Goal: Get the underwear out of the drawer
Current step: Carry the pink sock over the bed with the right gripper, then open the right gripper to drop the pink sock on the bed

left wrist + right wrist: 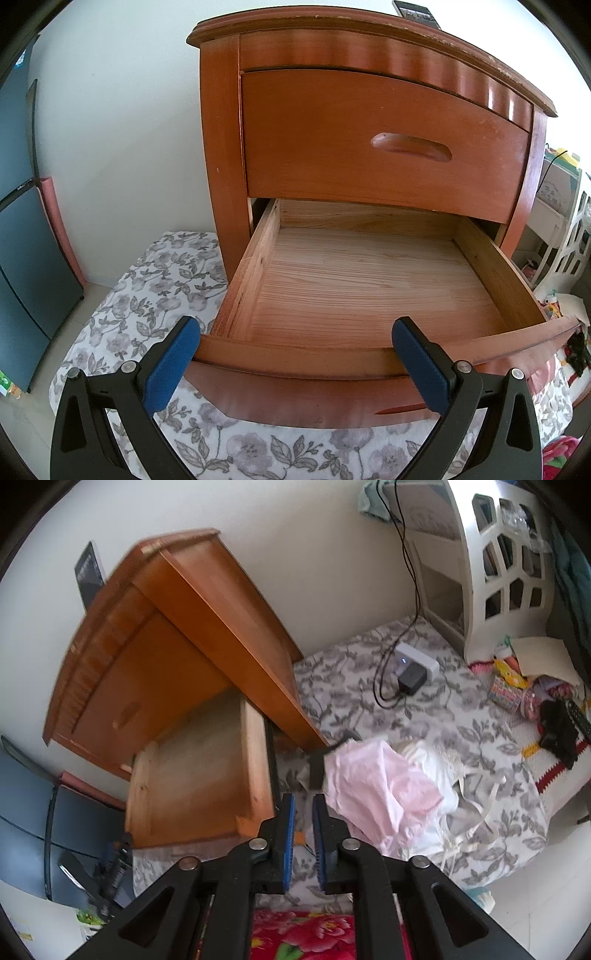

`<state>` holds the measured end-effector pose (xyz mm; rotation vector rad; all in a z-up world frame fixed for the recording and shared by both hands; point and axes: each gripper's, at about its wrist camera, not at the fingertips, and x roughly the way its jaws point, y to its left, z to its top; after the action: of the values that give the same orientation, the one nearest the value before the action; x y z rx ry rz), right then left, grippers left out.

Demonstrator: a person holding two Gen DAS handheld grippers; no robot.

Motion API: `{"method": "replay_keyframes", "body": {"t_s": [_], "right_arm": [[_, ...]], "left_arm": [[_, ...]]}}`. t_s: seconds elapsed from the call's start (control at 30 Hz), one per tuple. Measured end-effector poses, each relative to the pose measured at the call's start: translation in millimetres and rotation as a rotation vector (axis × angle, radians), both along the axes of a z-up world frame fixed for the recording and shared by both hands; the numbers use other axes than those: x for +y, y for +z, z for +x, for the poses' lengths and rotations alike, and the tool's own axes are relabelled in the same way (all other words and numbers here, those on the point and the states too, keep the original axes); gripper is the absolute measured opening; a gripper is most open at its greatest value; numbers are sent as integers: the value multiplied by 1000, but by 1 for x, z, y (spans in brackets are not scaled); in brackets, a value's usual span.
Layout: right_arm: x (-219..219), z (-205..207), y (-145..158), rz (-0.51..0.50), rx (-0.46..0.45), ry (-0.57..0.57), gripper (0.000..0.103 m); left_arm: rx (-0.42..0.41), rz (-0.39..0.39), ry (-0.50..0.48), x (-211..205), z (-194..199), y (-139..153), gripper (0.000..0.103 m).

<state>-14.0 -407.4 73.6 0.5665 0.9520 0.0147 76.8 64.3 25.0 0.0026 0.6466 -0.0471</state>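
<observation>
Drawer [369, 280]: pulled out and bare inside, so nothing remains to lift.
Underwear [384, 790]: heaped on the floral bedding [369, 698] beside the nightstand [177, 635].
My left hand-held gripper [295, 354]: jaws apart at the drawer front.
My right hand-held gripper [303, 812]: jaws nearly together, gripping nothing.

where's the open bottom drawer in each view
Left wrist: the open drawer fills the centre and lower middle, bare inside, between the left tongs.
Right wrist: the open drawer sits lower left, blurred, left of the right tongs.
Shared landmark: the floral cloth under the nightstand.
</observation>
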Motion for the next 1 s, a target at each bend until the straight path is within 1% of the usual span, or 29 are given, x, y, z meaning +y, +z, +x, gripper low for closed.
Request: {"method": "replay_keyframes", "body": {"t_s": [0.07,0.17,0.3,0.33,0.37,0.5,0.53,0.57,0.63,0.7,0.77,0.83,0.87,0.9,0.97,1.0], "right_arm": [[0,-5,-9,-27,13,14,12],[-1,-11,-30,-68,58,42,12],[-6,-17,-63,-52,119,66,13],[-8,-18,-73,-48,136,69,19],[-9,-20,-81,-43,151,73,22],[-10,-21,-111,-34,193,88,24],[-10,-22,-118,-27,206,92,29],[-10,-21,-127,-15,223,98,37],[-7,-19,-139,-10,240,114,44],[-5,-18,-149,-17,254,125,44],[-3,-16,-155,-11,266,130,46],[0,-14,-159,-2,272,135,54],[3,-12,-160,-2,270,140,55],[4,-11,-160,-5,266,142,56],[10,-9,-155,-24,245,143,65],[13,-8,-153,-32,234,140,67]], "left_arm": [[0,0,2,0,0,0,103],[1,4,5,0,0,0,103],[1,4,4,-1,0,0,103],[1,4,4,-1,0,0,103],[1,4,4,-1,0,0,103],[1,6,5,-1,0,0,103],[1,6,5,-1,0,0,103],[1,7,5,-2,0,0,103],[1,7,5,-2,0,0,103],[1,9,4,-2,0,0,103],[2,9,4,-2,0,0,103],[2,11,4,-2,1,0,103],[2,14,4,-2,1,0,103],[2,16,4,-3,2,0,103],[1,22,4,-4,3,0,103],[1,25,4,-5,4,0,103]]}}
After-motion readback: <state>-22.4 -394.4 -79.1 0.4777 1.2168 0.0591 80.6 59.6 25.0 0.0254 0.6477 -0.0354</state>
